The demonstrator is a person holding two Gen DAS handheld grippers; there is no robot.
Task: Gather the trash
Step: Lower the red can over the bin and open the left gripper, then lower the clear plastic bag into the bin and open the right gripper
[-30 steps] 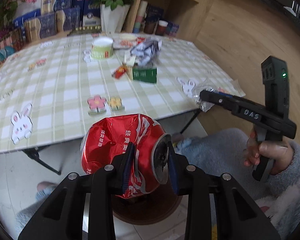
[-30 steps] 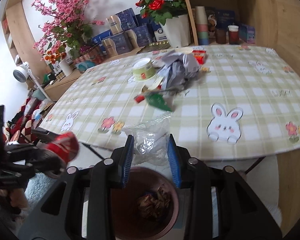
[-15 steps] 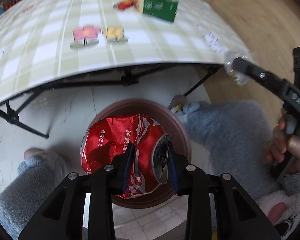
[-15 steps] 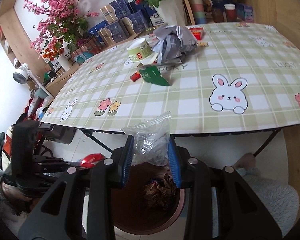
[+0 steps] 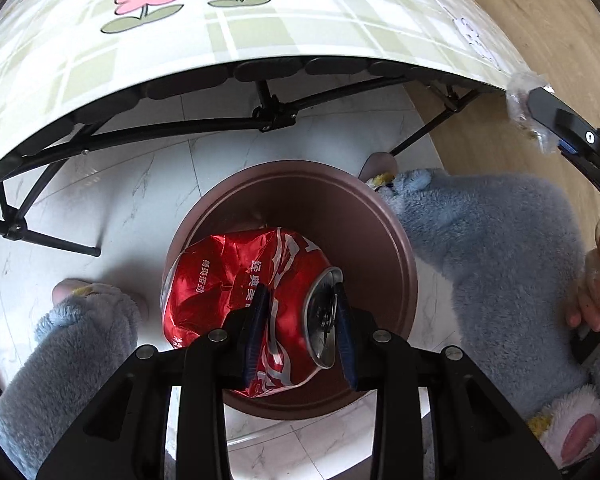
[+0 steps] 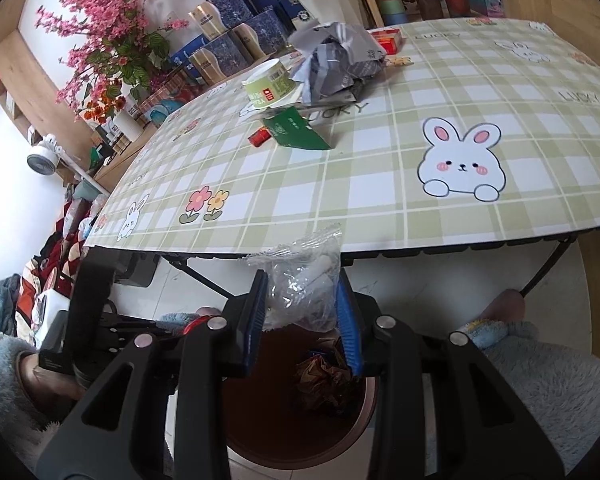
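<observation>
My left gripper (image 5: 300, 300) is shut on a crushed red soda can (image 5: 236, 280) and holds it right above the open brown trash bin (image 5: 380, 216) on the floor. My right gripper (image 6: 302, 300) is shut on a crumpled clear plastic wrapper (image 6: 304, 280), just above the same bin (image 6: 364, 432), which holds brown trash (image 6: 324, 376). The right gripper also shows at the right edge of the left wrist view (image 5: 572, 136). On the table lie a green packet (image 6: 296, 132), a small red wrapper (image 6: 260, 136), a green paper cup (image 6: 270, 86) and crumpled grey paper (image 6: 336, 60).
The checkered folding table (image 6: 380, 184) overhangs the bin; its black legs (image 5: 180, 128) stand behind it. Legs in blue fleece (image 5: 492, 248) flank the bin. Boxes, flower pots and shelves line the table's far side (image 6: 228, 40).
My left gripper swung down from table height with the can and now hangs over the bin. My right gripper dropped lower with the wrapper, closer to the bin.
</observation>
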